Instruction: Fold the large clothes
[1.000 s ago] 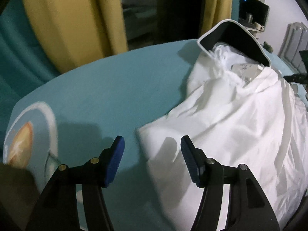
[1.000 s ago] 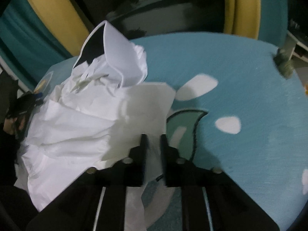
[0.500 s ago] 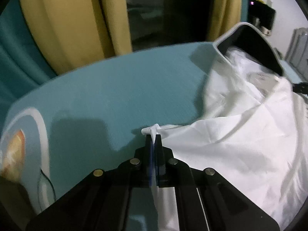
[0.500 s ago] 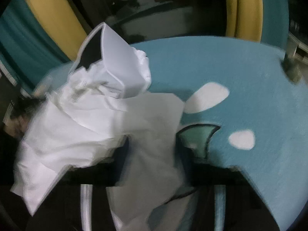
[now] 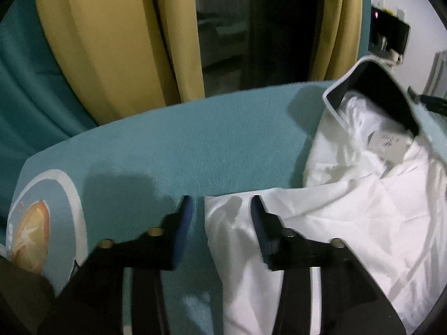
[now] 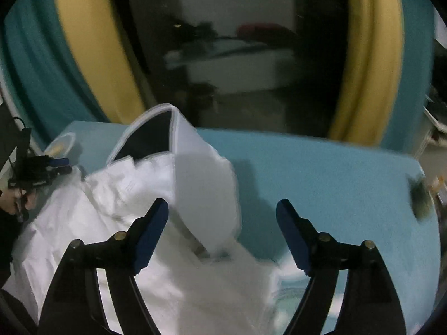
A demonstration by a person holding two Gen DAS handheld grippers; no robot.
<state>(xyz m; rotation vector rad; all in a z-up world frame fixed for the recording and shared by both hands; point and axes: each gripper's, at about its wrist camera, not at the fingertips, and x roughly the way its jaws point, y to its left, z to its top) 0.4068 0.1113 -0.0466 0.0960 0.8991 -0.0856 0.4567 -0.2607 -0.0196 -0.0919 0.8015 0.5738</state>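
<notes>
A white hooded garment (image 5: 349, 212) lies crumpled on a teal blanket (image 5: 195, 145). Its hood (image 5: 374, 89), dark inside, stands up at the far end. My left gripper (image 5: 220, 209) is open, its jaws on either side of the garment's left corner, with the cloth lying loose between them. In the right wrist view the garment (image 6: 173, 251) fills the lower left, with the hood (image 6: 178, 150) above it. My right gripper (image 6: 222, 215) is open wide and empty, just above the garment's right side. The left gripper (image 6: 42, 167) also shows at the far left there.
Yellow curtains (image 5: 111, 42) and a dark window (image 5: 251, 22) stand behind the blanket's far edge. The blanket has a printed planet figure (image 5: 30, 231) at its left end. A small dark object (image 6: 419, 195) lies near the blanket's right edge. A shelf (image 5: 388, 33) hangs on the right wall.
Both grippers have let go of the garment and opened. The left one was pinching the corner half a second ago. The right one rose and moved toward the hood.
</notes>
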